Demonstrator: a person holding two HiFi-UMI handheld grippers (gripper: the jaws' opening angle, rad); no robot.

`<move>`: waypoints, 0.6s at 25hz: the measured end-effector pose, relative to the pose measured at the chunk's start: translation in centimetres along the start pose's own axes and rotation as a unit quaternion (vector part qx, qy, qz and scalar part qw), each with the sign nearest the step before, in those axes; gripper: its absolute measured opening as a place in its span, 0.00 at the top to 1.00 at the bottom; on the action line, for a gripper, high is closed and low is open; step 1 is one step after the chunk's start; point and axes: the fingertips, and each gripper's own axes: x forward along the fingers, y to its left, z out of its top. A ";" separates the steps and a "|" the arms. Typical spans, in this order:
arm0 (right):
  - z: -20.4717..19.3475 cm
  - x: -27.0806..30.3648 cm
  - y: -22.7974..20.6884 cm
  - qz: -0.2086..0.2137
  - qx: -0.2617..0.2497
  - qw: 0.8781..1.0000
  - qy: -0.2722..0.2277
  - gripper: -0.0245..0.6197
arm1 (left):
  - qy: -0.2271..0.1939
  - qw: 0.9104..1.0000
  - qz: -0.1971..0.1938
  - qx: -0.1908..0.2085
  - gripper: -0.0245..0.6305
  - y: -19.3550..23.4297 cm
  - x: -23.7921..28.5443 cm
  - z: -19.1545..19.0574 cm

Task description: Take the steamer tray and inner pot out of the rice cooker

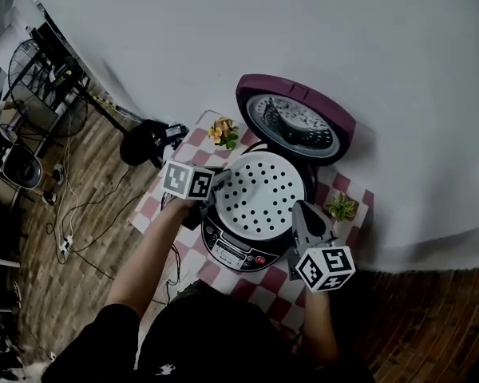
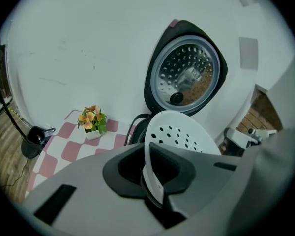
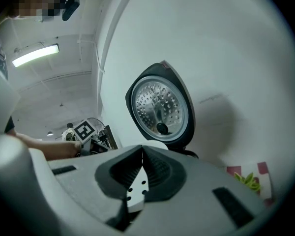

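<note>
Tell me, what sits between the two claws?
The white round plastic steamer tray with holes, resting on the black rice cooker. The head view shows it between the left claw and right claw, each pinching its rim.

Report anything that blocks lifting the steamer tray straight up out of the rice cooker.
Nothing visible does. The lid stands open, tipped back behind the steamer tray, and the head view shows nothing over the tray. The left gripper and right gripper each clamp its rim, on opposite sides.
</note>
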 end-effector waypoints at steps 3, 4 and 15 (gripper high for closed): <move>0.3 -0.2 0.0 0.000 0.001 1.000 -0.005 0.96 | -0.015 1.000 -0.001 -0.007 0.92 0.4 -0.8 0.6; 0.4 -0.3 0.0 0.001 0.002 1.000 -0.008 0.96 | -0.021 1.000 -0.004 -0.013 0.92 0.4 -1.1 0.8; 3.0 -0.4 2.3 0.029 0.012 0.999 -0.037 0.96 | -0.093 0.994 -0.034 -0.051 0.93 0.5 -4.9 2.5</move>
